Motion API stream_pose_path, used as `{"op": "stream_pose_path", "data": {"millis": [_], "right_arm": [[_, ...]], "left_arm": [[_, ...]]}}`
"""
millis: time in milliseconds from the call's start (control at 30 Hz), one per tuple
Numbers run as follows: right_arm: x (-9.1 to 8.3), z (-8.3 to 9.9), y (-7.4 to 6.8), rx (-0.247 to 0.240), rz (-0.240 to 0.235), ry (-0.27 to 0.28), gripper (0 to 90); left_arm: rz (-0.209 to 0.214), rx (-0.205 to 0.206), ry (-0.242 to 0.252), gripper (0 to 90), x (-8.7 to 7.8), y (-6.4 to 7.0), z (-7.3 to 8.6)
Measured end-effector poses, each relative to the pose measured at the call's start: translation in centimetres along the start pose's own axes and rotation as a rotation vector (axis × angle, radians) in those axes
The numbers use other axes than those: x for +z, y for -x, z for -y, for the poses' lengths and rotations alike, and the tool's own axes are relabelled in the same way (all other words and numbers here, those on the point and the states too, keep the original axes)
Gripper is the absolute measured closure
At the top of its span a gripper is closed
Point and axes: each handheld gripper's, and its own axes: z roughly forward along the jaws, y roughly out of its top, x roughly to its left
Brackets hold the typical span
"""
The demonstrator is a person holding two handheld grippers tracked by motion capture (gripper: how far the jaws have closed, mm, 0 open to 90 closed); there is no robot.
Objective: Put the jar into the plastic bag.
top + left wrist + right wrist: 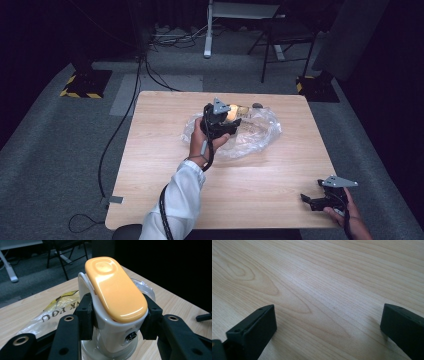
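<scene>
Left gripper (223, 121) sits at table (160, 165) centre, toward 12 o'clock, over a clear plastic bag (260, 131). Its 2 jaws are closed against the white body of a device (116, 315) with a glossy orange lid, which stands upright between them. In the left gripper view, the bag (53, 311) lies behind the device at 9 o'clock, showing yellow print and dark lettering. Right gripper (320, 200) rests at 4 o'clock near the table's edge, held by the right hand (350, 220). Its jaws stand wide apart, empty, over bare wood (324, 285).
</scene>
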Motion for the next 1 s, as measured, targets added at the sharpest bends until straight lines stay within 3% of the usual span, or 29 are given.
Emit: {"op": "stream_pose_path", "data": {"millis": [333,1000], "right_arm": [[0.0,0.0,0.0,0.000,0.000,0.000,0.4],[0.0,0.0,0.0,-0.001,0.000,0.000,0.4]], "left_arm": [[-0.035,-0.045,0.009,53.3,2.0,-0.7,-0.2],[-0.055,-0.064,-0.035,53.2,6.4,0.0,0.8]]}}
